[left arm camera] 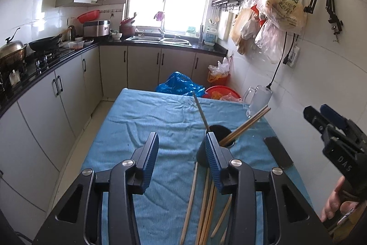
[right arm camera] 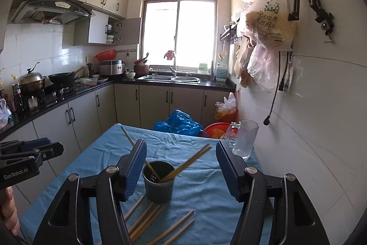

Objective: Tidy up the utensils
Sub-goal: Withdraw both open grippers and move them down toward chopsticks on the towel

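Below, loose chopsticks [right arm camera: 146, 219] between both spread claws, left [left arm camera: 182, 162], right [right arm camera: 181, 170], empty.

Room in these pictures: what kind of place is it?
A home kitchen, quite clearly. A range hood hangs over a gas stove with a wok, a double sink sits under the window, and chopsticks stand in a dark utensil holder on a blue-clothed table.

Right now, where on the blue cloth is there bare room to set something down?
The left half of the blue cloth, from the dark cup out to the cabinet-side edge, is bare, and so is the far strip by the blue bag. It is crowded in front of the cup, where loose chopsticks lie, and near the glass mug.
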### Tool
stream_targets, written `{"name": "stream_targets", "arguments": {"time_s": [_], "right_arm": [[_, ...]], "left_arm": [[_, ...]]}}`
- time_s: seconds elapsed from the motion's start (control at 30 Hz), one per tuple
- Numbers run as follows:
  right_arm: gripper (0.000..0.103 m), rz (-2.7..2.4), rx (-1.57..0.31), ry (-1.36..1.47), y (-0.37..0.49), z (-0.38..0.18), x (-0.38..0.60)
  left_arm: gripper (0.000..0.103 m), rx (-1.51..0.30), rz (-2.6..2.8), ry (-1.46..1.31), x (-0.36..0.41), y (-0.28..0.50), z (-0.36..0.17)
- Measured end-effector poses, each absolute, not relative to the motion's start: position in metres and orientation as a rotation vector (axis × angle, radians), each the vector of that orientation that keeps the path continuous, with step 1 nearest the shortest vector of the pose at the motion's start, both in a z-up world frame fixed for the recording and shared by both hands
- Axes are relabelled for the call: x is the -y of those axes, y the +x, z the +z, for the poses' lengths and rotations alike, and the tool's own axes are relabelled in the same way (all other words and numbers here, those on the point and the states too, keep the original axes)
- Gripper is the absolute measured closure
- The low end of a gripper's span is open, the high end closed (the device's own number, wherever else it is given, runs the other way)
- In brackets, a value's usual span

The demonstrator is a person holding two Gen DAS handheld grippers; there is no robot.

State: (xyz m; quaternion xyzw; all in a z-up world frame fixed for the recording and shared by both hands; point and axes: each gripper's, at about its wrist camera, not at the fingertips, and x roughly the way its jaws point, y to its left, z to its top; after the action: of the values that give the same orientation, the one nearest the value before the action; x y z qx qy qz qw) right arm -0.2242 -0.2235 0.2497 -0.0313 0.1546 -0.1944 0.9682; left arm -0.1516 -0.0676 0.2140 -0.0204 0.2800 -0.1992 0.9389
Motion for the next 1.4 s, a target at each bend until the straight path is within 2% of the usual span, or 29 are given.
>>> {"name": "stream_targets", "arguments": {"time_s": [0.4,1.4], "right_arm": [[0.033,-0.431,-0.352,-0.056,-0.242,0.233,0.231],[0.030,-0.550,-0.551,-0.081,-0.218,0.167,0.261]], "left_arm": [[0.062,-0.617,-0.390,0.007,0.076,-0.159,0.189],[0.061,-0.800,-0.358,0.101,0.101,-0.123,0.104]]}}
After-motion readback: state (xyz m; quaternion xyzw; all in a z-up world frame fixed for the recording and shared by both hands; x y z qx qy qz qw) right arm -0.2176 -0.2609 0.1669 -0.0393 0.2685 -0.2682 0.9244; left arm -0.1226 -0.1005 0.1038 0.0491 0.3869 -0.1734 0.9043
